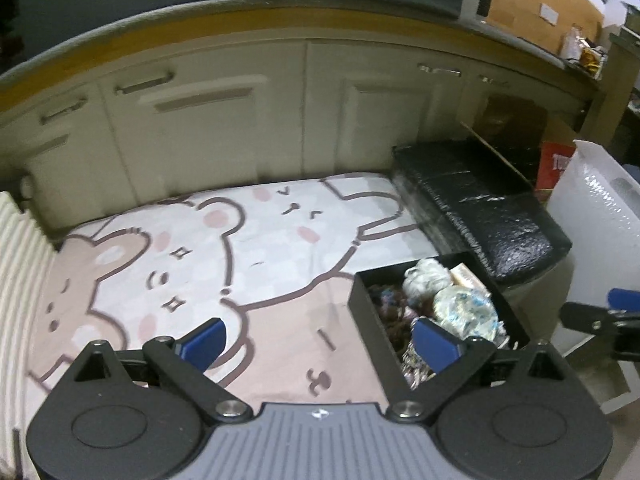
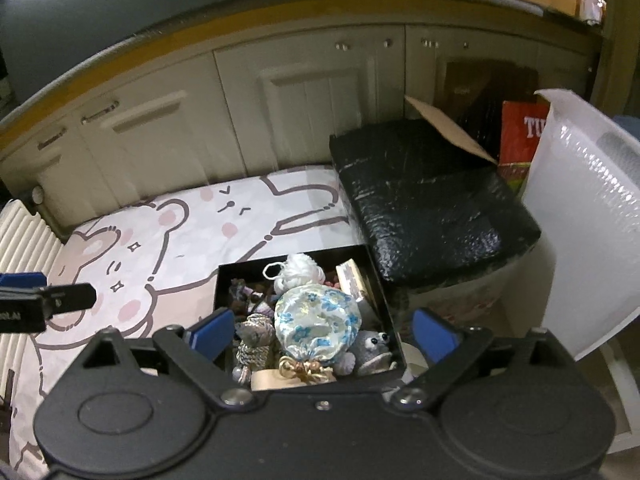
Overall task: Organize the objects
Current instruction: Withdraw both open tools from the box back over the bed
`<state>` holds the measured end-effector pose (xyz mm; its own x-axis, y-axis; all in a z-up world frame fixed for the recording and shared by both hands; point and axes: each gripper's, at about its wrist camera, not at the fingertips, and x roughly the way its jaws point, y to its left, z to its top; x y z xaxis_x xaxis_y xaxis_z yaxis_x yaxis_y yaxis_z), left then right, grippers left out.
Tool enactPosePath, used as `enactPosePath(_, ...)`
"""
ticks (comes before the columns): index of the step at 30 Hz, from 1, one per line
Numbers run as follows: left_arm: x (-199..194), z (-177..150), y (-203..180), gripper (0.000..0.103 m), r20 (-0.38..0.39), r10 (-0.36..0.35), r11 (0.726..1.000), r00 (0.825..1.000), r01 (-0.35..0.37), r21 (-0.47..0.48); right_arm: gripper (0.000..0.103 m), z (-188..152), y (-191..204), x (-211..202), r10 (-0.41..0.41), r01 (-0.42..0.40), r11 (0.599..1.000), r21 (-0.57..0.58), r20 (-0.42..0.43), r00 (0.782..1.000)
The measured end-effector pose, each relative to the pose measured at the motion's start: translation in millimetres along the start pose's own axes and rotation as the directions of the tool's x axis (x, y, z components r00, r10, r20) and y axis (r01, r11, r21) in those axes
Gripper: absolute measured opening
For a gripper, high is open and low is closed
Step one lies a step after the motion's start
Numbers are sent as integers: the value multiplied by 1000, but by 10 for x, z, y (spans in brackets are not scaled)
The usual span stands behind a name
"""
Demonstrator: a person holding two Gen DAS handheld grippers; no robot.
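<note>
Two grippers appear, each seen from its own camera, both with jaws spread wide and nothing between the blue pads.

From the left wrist, the left gripper (image 1: 318, 338) hangs over a cartoon-bear blanket (image 1: 192, 248), released and empty. One black box (image 1: 362, 300) sits at about four o'clock from the blanket's middle, its long axis running from seven o'clock toward one o'clock. Only part of its contents shows here: a floral pouch (image 1: 464, 306) and a pale yarn ball (image 1: 426, 276). A fingertip of the right gripper pokes in at three o'clock. One black foil-wrapped bundle (image 1: 480, 208) lies beyond the box at one o'clock, and one white plastic bin (image 1: 592, 220) stands at the right edge.

From the right wrist, the right gripper (image 2: 322, 336) hovers directly above the same black box (image 2: 224, 284), loose, gripping nothing. This view looks down into the box and shows what the other hides: one grey googly-eyed toy (image 2: 374, 350) at five o'clock, one rope bundle (image 2: 252, 340) at seven, and what may be a gold ribbon bow (image 2: 306, 368), blurred. The floral pouch (image 2: 316, 324) lies in the centre, its tied neck pointing toward six o'clock. One red carton (image 2: 520, 136) stands behind the foil bundle (image 2: 432, 200).
</note>
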<state>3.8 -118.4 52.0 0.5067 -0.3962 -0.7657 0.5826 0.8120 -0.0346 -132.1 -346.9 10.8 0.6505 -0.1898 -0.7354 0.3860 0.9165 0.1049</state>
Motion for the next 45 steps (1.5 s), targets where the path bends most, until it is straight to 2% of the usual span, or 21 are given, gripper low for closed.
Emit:
enactPosePath(5, -225, -133, 13, 99, 12, -19, 1000, 1000, 20, -24, 98, -89, 64, -246, 12, -12, 1000, -27, 12, 1000)
enactPosePath(13, -464, -345, -16, 99, 24, -28, 999, 999, 29, -31, 98, -268, 276, -484, -26, 28, 996, -82, 22, 999)
enactPosePath(20, -482, -491, -9, 99, -23, -2, 1000, 1000, 2, -23, 98, -433, 358, -548, -31, 31, 998, -49, 7, 1000)
enactPosePath(26, -503, -566, -19, 99, -16, 37, 999, 999, -37, 5, 98, -475, 374, -574, -67, 68, 997, -34, 21, 998)
enactPosePath(45, -467, -556, 66, 99, -38, 46, 998, 998, -47, -31, 98, -484, 409, -535, -95, 95, 994, -54, 6, 995)
